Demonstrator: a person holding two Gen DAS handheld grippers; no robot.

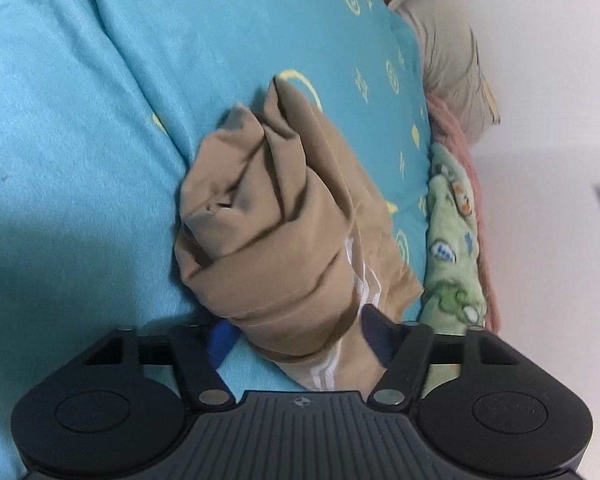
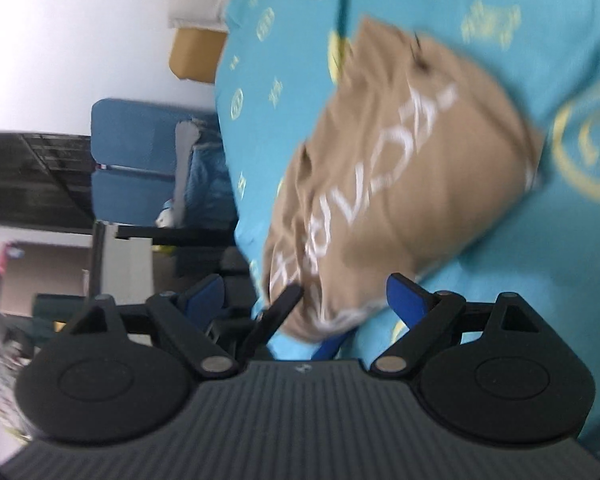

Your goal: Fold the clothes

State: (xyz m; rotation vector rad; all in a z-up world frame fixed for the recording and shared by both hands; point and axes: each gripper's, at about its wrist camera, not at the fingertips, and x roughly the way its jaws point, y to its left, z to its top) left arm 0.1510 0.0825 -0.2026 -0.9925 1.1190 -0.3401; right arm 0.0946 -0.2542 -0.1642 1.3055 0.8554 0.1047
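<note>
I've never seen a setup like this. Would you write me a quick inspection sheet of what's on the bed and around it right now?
Surface: turquoise bedspread with yellow emblems, rumpled.
Job's things: tan garment with white lettering, bundled loosely on the bedspread, not neatly folded.
Clutter: green printed blanket, pink cloth and a beige pillow along the bed's edge.
Grippers: left tool has the garment's near end between its fingers; grip cannot be told. Right tool is open, at the garment's near edge.
Cables: nothing seen.
Surroundings: white wall; blue chair and dark furniture beside the bed, blurred.
</note>
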